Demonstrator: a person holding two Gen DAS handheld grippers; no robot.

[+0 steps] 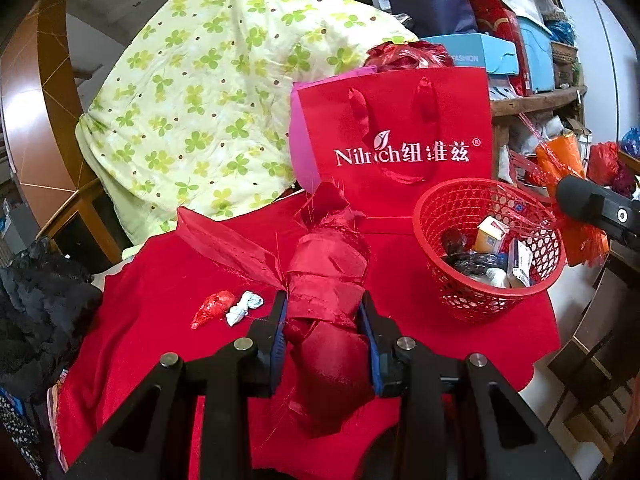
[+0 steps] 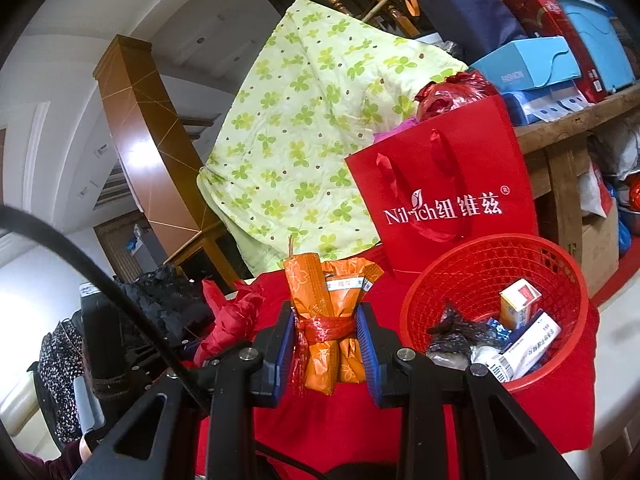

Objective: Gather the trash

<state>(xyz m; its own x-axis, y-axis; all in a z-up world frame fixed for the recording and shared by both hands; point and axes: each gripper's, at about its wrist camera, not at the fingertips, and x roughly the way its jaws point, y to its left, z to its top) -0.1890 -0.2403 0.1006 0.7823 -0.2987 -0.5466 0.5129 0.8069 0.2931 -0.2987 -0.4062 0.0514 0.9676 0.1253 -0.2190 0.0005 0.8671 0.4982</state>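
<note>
My left gripper point(image 1: 323, 322) is shut on a crumpled wad of red cloth point(image 1: 326, 280), held just above the red tablecloth point(image 1: 160, 300). My right gripper point(image 2: 326, 330) is shut on an orange packet bundle point(image 2: 320, 300) tied with a red plastic strip, held left of the red mesh basket point(image 2: 492, 256). That basket point(image 1: 448, 208) holds a small carton, dark bags and paper boxes. A red wrapper point(image 1: 214, 306) and a pale twisted wrapper point(image 1: 245, 307) lie on the cloth left of my left gripper. The right gripper's black body shows at the right edge of the left wrist view, beside the basket.
A red paper gift bag point(image 1: 400, 136) stands behind the basket. A green clover quilt point(image 1: 208, 92) is draped at the back left. Black lace fabric point(image 1: 40, 300) lies at the left. Cluttered shelves with boxes point(image 1: 520, 40) fill the right. A cable point(image 2: 100, 272) crosses the right wrist view.
</note>
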